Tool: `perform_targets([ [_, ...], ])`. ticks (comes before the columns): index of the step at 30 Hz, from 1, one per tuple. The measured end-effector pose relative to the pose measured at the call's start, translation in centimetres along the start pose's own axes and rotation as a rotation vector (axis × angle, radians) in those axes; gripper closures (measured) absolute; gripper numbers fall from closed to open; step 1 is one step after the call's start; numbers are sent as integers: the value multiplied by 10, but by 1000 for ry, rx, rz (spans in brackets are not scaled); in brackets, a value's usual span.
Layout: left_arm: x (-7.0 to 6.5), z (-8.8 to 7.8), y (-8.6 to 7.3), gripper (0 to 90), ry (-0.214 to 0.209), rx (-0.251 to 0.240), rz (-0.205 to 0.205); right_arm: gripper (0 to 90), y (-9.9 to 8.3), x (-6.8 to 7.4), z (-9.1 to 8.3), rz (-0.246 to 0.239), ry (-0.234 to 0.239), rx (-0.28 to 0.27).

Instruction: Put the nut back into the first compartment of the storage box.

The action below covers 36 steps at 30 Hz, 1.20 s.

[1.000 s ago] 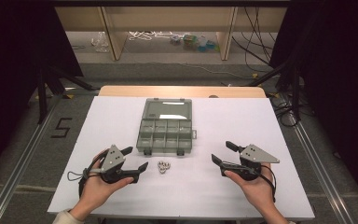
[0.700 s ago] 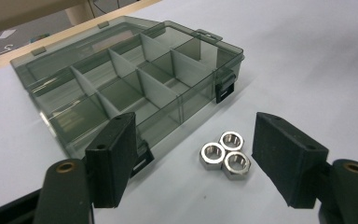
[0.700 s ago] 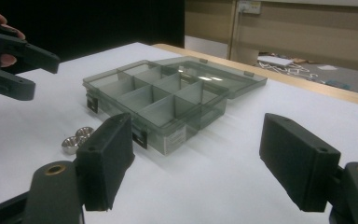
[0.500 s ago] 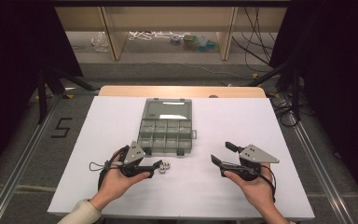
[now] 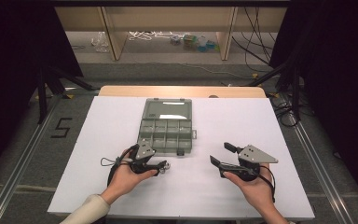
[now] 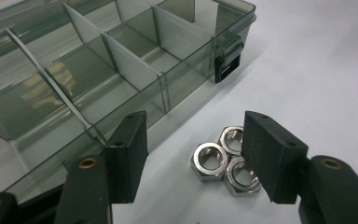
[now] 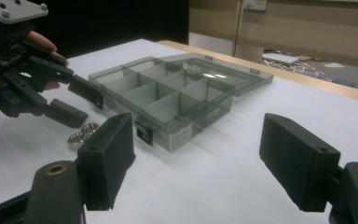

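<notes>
Three steel hex nuts [image 6: 223, 158] lie touching one another on the white table, just in front of a clear grey compartment box [image 5: 165, 131] whose lid lies folded back. My left gripper [image 5: 161, 167] is open and low over the table, its jaws on either side of the nuts [image 5: 164, 166]. In the left gripper view the gripper [image 6: 196, 158] has one nut partly behind its right jaw. My right gripper [image 5: 221, 156] is open and empty, held above the table to the right of the box. The right gripper view has the nuts [image 7: 83, 134] under the left gripper [image 7: 81, 105].
The box's compartments [image 6: 79, 88] look empty; its latch [image 6: 227, 64] faces the nuts. The white sheet [image 5: 261, 126] covers the table, with a wooden edge [image 5: 182, 91] at the far side. Shelving and cables stand beyond. Dark floor and rails flank the table.
My left gripper has moved right and forward to the nuts, ending with its open jaws around them. The right gripper has stayed in place.
</notes>
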<state>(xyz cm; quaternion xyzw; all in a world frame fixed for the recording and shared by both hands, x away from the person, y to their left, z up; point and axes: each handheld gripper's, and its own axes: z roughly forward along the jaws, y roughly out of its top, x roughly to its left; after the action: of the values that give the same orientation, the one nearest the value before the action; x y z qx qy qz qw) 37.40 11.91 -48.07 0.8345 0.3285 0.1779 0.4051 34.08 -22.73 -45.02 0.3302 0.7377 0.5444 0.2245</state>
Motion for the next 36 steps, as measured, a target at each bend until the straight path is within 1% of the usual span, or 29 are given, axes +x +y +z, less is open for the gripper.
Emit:
perform_targets([
  [1, 0, 1, 0, 411, -2, 1, -5, 269, 0, 0, 0, 1, 0, 0],
  [2, 1, 1, 0, 414, -16, 12, -3, 270, 0, 0, 0, -1, 1, -1],
  [3, 0, 2, 0, 413, -4, 8, 1, 270, 0, 1, 2, 11, 12, -15],
  [4, 1, 3, 0, 413, -9, 13, 12, 271, 0, 1, 2, 10, 15, -16],
  [5, 1, 3, -1, 412, 4, 21, 23, 272, 0, 2, 2, 8, 14, -13],
  [6, 2, 4, -1, 412, -10, 23, 18, 272, -1, 2, 2, 6, 13, -15],
  [7, 1, 5, -1, 412, -3, 23, 10, 272, -1, 2, 2, 6, 13, -15],
  [9, 2, 7, -2, 412, -6, 25, -2, 273, 0, 2, 2, 5, 12, -13],
  [10, 2, 7, -3, 412, 0, 29, 0, 274, 0, 2, 2, 6, 12, -11],
  [12, 4, 8, -3, 416, -3, 33, 11, 274, -1, 2, 2, 6, 11, -13],
  [14, 3, 9, -4, 417, 0, 36, -10, 274, 0, 2, 2, 9, 13, -7],
  [15, 4, 9, -3, 419, -8, 40, -8, 274, 0, 2, 2, 9, 13, -11],
  [16, 4, 10, -4, 421, -7, 36, -10, 274, 0, 2, 2, 7, 12, -11],
  [18, 3, 10, -3, 425, -13, 38, -15, 275, 1, 1, 0, -2, -1, 10],
  [19, 4, 10, -3, 429, -15, 41, -3, 276, 1, 2, 0, -2, -1, 9],
  [20, 4, 10, -3, 431, -14, 45, -6, 276, 1, 2, 0, -1, 1, 10],
  [22, 3, 11, -3, 433, -16, 49, -27, 276, 0, 1, 0, -3, -1, 5],
  [23, 5, 11, -3, 435, -18, 53, -18, 277, 1, 1, 0, -2, 0, 11],
  [25, 5, 11, -2, 439, -22, 57, -15, 277, 0, 2, 0, 0, 0, 1],
  [27, 5, 12, -1, 444, -26, 59, -29, 277, 1, 2, 0, -3, 1, 6],
  [28, 5, 12, -1, 447, -23, 64, -27, 277, 0, 2, 1, -6, -3, -2],
  [29, 5, 12, -1, 452, -21, 68, -30, 277, 0, 2, 1, -2, -1, 2],
  [30, 6, 12, -1, 463, -22, 76, -18, 277, 0, 2, 1, -2, 0, 2],
  [31, 6, 12, 0, 476, -10, 86, -8, 278, 0, 2, 1, -3, 0, 2],
  [32, 6, 13, -1, 483, -18, 84, -31, 278, 0, 2, 1, -3, -1, 2],
  [33, 6, 14, 0, 486, -17, 81, -27, 278, 0, 2, 1, -4, -1, 2],
  [34, 5, 14, 0, 491, -18, 85, -34, 278, 1, 1, 1, -22, -4, -2],
  [35, 6, 14, 0, 493, -18, 90, -30, 278, 1, 1, 0, -21, -4, -3],
  [36, 6, 14, 1, 496, -19, 92, -32, 278, 1, 2, 0, -1, -1, 3],
])
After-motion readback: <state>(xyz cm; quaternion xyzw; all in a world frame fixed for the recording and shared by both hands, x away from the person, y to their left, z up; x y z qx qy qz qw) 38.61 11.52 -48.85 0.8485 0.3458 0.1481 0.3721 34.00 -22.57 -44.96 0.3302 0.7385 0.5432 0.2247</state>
